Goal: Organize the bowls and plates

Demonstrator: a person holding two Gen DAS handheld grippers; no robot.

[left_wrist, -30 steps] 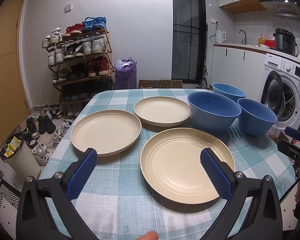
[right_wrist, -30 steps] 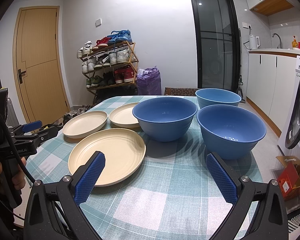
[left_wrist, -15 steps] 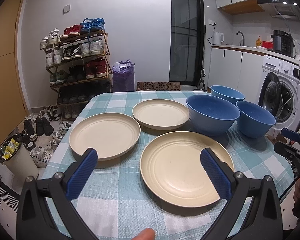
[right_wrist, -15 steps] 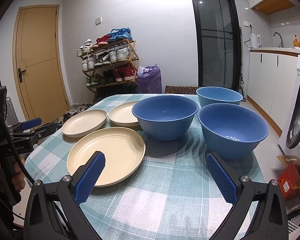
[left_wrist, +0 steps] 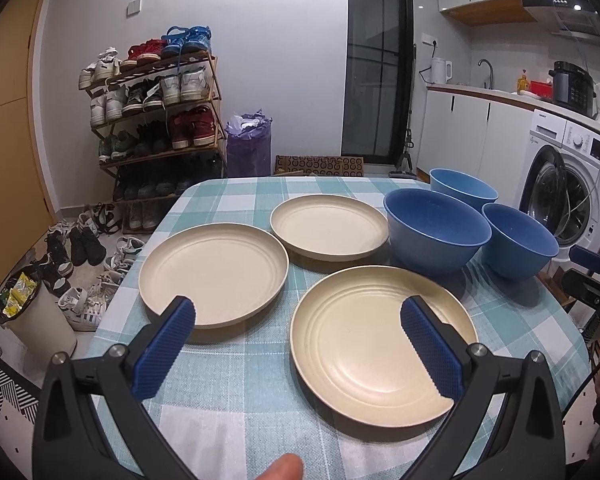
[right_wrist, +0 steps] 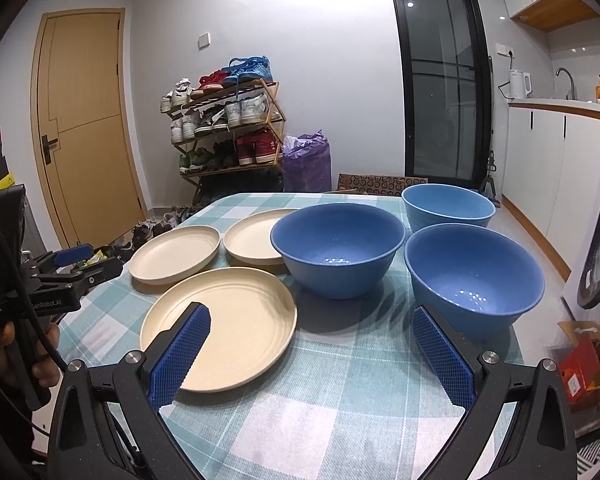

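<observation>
Three plates (left_wrist: 384,344) and three bowls (right_wrist: 338,248) sit unstacked on the desk (right_wrist: 340,400); your jaws gape empty, nothing done.

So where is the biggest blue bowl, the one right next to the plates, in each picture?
Left wrist view: the biggest blue bowl sits right of centre, beside the far plate.
Right wrist view: the same bowl is in the middle, left of the two other bowls.
Shared landmark: the shoe rack against the wall behind the table.
</observation>
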